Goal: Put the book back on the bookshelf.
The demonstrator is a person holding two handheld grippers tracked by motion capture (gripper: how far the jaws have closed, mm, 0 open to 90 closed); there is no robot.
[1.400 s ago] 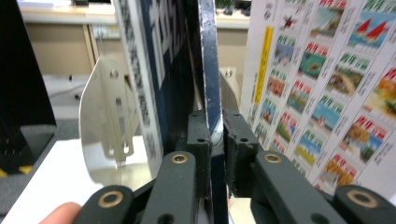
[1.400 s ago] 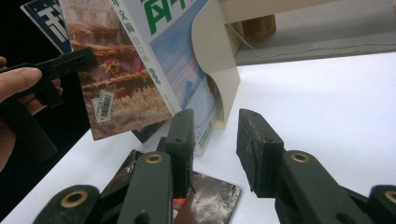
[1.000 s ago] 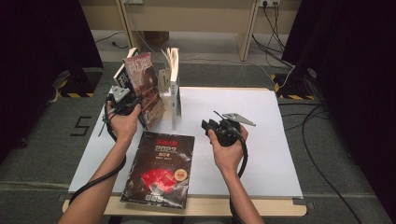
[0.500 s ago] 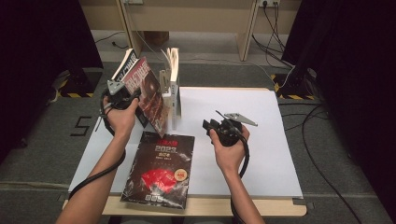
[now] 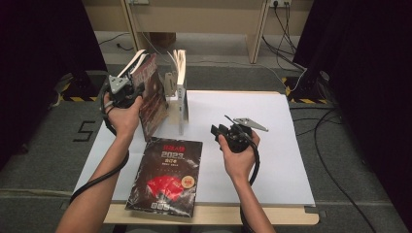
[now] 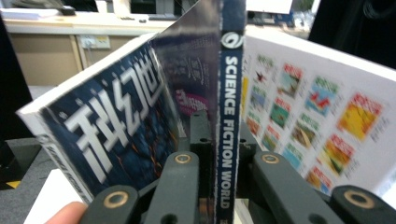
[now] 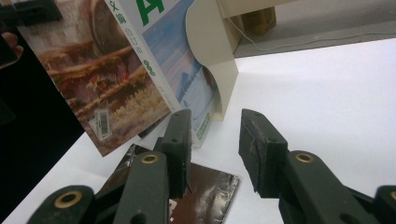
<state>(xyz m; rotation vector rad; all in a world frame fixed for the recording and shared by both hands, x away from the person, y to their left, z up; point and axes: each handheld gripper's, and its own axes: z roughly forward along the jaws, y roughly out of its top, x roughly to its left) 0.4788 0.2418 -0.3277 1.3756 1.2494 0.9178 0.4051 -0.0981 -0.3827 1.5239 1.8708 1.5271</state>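
A white table [image 5: 272,145] stands on grey floor, dark curtains at both sides. The left gripper [image 5: 127,93] holds a magazine [image 5: 151,99] by its spine, lifted and tilted above the table's far left corner, just beside a bookend [image 5: 180,97]; its jaws have just been closing and now clamp the spine [image 6: 229,116]. The right gripper [image 5: 217,130] hovers mid-table, jaws apart with nothing between them. A dark book [image 5: 167,174] lies flat near the front edge.

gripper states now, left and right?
Left gripper: just closed, shut on the magazine spine.
Right gripper: open, holding nothing.
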